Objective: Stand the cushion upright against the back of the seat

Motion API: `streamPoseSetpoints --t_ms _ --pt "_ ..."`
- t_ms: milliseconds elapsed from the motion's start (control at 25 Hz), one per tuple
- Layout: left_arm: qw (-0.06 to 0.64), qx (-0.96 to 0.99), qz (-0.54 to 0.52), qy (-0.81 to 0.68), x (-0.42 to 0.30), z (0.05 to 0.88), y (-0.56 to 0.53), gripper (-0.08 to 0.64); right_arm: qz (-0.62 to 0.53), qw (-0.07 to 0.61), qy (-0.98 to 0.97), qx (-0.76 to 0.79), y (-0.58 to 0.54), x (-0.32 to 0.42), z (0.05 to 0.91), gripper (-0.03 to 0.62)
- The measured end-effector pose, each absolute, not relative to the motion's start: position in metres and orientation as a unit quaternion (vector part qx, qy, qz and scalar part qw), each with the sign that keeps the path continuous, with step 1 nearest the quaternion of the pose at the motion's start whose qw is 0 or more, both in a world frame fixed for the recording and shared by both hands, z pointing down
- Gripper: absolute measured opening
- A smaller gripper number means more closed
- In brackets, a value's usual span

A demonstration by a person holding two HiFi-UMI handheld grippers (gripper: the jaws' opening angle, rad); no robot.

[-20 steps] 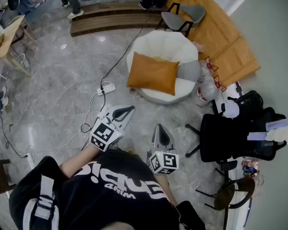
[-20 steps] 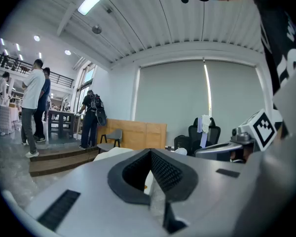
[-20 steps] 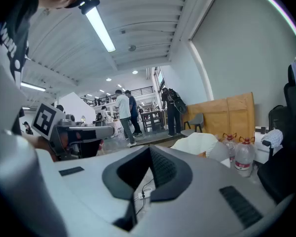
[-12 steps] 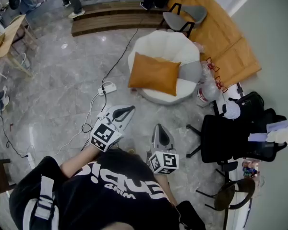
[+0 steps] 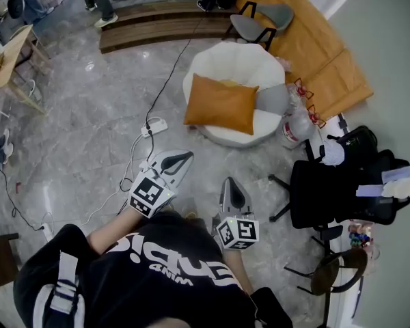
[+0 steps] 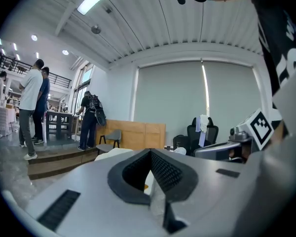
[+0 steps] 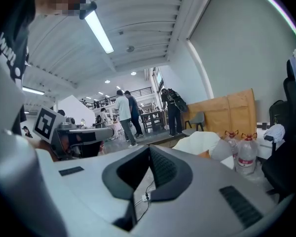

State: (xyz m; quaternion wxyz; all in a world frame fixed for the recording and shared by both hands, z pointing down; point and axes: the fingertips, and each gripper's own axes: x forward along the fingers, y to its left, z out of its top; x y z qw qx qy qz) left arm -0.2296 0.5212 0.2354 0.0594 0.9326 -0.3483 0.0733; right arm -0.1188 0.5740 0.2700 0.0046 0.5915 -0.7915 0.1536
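Well apart from both grippers, the plump orange fabric cushion lies across the front edge of the round, white, scallop-backed seat, with a smooth grey cushion at its right side. The left gripper and right gripper are clenched and empty above the glossy grey marble floor. Pale wooden panels lie by the wall.

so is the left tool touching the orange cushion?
Apart. Head view shows bare floor between the left tool and the orange cushion on the white seat.
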Motion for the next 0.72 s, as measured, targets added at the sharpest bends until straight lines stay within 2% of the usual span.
streamPoseSetpoints --t_ms 720 --pt "0.057 0.943 0.068 -0.32 -0.226 0.249 0.485 0.008 0.148 0.024 -0.773 0.616 0.556 -0.111 0.282 0.02"
